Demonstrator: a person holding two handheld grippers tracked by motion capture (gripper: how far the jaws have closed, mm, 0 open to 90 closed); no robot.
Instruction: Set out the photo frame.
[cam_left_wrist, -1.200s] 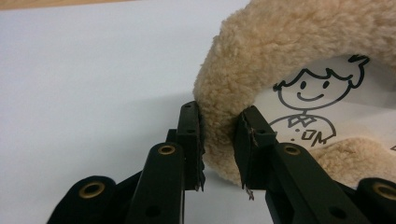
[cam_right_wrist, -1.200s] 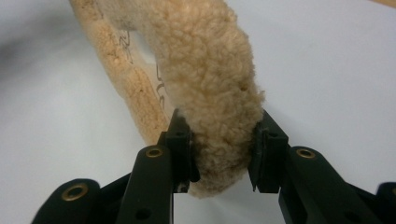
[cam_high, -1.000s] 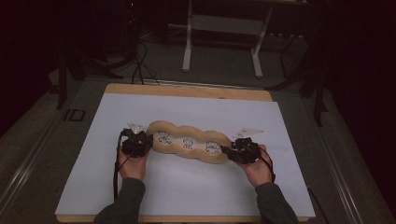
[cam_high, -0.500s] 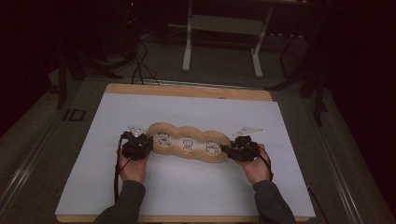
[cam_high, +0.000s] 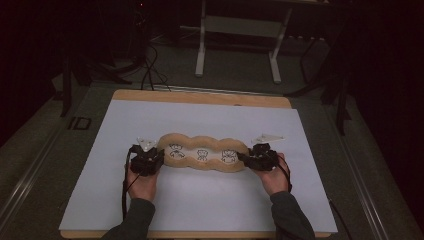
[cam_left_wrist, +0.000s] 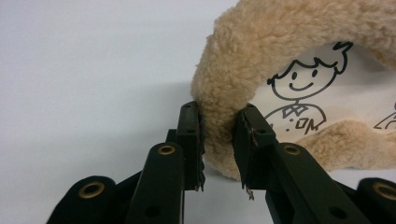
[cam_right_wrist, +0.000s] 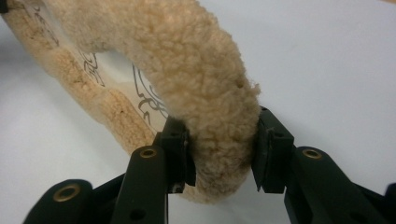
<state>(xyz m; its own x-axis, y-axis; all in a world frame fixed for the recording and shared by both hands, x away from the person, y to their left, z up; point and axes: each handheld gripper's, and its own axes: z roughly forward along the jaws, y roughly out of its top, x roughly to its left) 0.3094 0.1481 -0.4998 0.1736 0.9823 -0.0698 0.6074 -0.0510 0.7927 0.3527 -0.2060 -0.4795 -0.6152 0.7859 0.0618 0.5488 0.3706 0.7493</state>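
The right gripper (cam_right_wrist: 219, 154) is easing its jaws apart around one fleecy end of the plush cushion (cam_high: 202, 152) (likely letting go), while the left gripper (cam_left_wrist: 219, 140) is pinching the other end.

My left gripper (cam_high: 161, 158) and right gripper (cam_high: 244, 158) were black, each with a pale three-cornered plate (cam_high: 144, 144) on top and a black cable (cam_high: 124, 190) trailing back along my arm. Brass-coloured rivets (cam_left_wrist: 166, 150) dotted the jaw links at the bottom of both gripper views. I wore dark grey sleeves (cam_high: 135, 220).
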